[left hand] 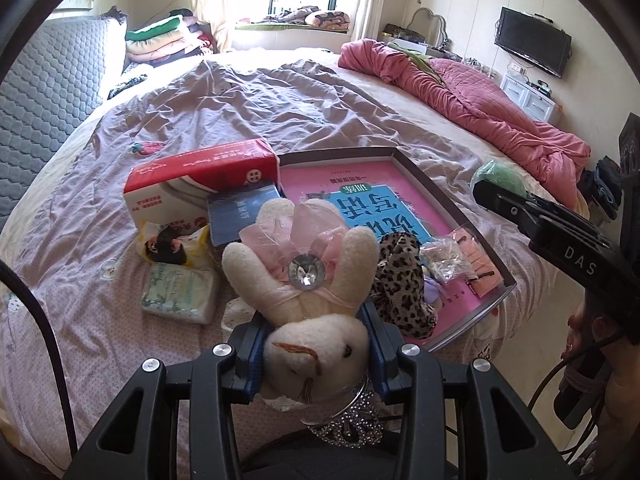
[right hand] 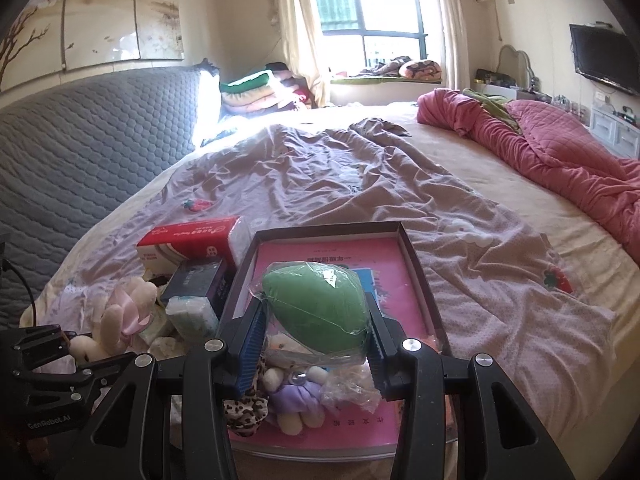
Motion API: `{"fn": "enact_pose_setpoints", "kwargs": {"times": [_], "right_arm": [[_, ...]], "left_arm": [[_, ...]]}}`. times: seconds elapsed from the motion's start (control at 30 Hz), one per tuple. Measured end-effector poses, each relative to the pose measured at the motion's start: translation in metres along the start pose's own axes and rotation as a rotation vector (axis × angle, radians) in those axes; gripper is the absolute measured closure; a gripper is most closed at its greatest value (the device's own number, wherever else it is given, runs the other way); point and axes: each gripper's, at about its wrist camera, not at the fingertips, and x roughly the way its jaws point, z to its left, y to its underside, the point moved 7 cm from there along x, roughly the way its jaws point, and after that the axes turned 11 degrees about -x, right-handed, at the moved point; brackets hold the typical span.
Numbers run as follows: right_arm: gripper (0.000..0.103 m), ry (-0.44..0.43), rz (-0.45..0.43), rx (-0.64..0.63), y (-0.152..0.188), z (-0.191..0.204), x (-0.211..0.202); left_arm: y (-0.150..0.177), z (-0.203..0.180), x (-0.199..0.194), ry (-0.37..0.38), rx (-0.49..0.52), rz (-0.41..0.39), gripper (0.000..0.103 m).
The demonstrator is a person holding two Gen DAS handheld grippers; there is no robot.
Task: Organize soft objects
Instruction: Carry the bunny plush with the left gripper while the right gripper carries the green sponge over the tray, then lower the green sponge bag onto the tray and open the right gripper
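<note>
A: We carry two soft things above the bed (right hand: 500, 216): the left claw (left hand: 316, 354) clamps the cream plush bunny (left hand: 308, 300), the right claw (right hand: 316, 320) pinches the wrapped green sponge (right hand: 316, 306).

B: Next, we judge, each goes down into the open box (right hand: 412, 248). We count one leopard-print pouch (left hand: 400, 292), one purple plush (right hand: 296, 400), three tissue packs.

A shallow tray (right hand: 416, 256) lies on the bed (right hand: 500, 280) with a book (right hand: 396, 280) flat inside it. At the tray's near end a small plush doll (right hand: 296, 396) rests on the book. Left of the tray sits a tissue box (right hand: 188, 240), with a tissue pack (right hand: 192, 316) in front of it.
</note>
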Motion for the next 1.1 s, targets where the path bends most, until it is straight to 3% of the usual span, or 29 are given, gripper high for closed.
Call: {"fn": "enact_pose_setpoints", "kwargs": {"times": [0.17,0.73,1.1], "right_arm": [[0.056,0.043,0.012,0.003,0.007,-0.017,-0.001],[0.056,0.05,0.103,0.076,0.042,-0.047,0.017],[0.056,0.065,0.139,0.109,0.056,-0.061,0.022]], "left_arm": [[0.002,-0.007,0.008,0.006,0.012,0.02,0.061],[0.015,-0.043,0.059,-0.004,0.071,0.131,0.061],[0.009,-0.045,0.076,-0.017,0.065,0.143,0.061]]}}
